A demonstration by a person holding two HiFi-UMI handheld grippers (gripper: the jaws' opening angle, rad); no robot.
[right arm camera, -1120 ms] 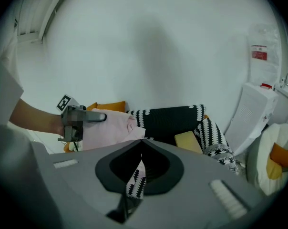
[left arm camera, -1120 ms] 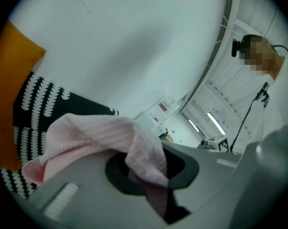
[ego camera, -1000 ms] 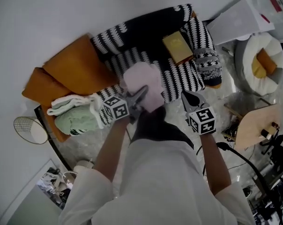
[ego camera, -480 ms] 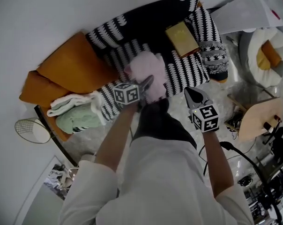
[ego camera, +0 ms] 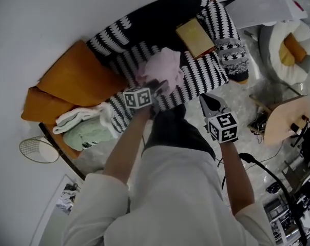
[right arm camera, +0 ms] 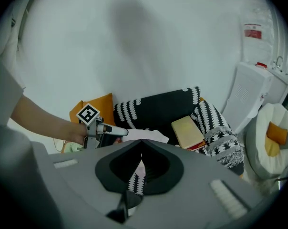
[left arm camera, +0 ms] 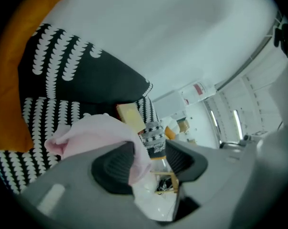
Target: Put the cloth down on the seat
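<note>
A pale pink cloth (ego camera: 164, 66) lies bunched on the black-and-white striped seat (ego camera: 209, 75). My left gripper (ego camera: 160, 86) is low over the seat at the cloth's near edge. Its jaws have just been opening and now stand wide apart. In the left gripper view a fold of the cloth (left arm camera: 98, 130) still drapes over one pad (left arm camera: 113, 168) between the jaws of the left gripper (left arm camera: 149, 147), unpressed. My right gripper (ego camera: 209, 102) hangs off the seat's front edge, shut with nothing in it. In the right gripper view the right gripper (right arm camera: 141, 144) has its tips together.
A yellow book (ego camera: 195, 37) lies on the seat's back right. Orange cushions (ego camera: 75, 78) and folded green and white towels (ego camera: 85, 129) sit to the left. A round white cushion seat (ego camera: 291, 50) and a wooden board (ego camera: 286, 122) stand at the right.
My left gripper has gone down and forward onto the seat with the cloth, and its jaws have opened. The cloth now rests on the seat. The right gripper has sunk slightly.
</note>
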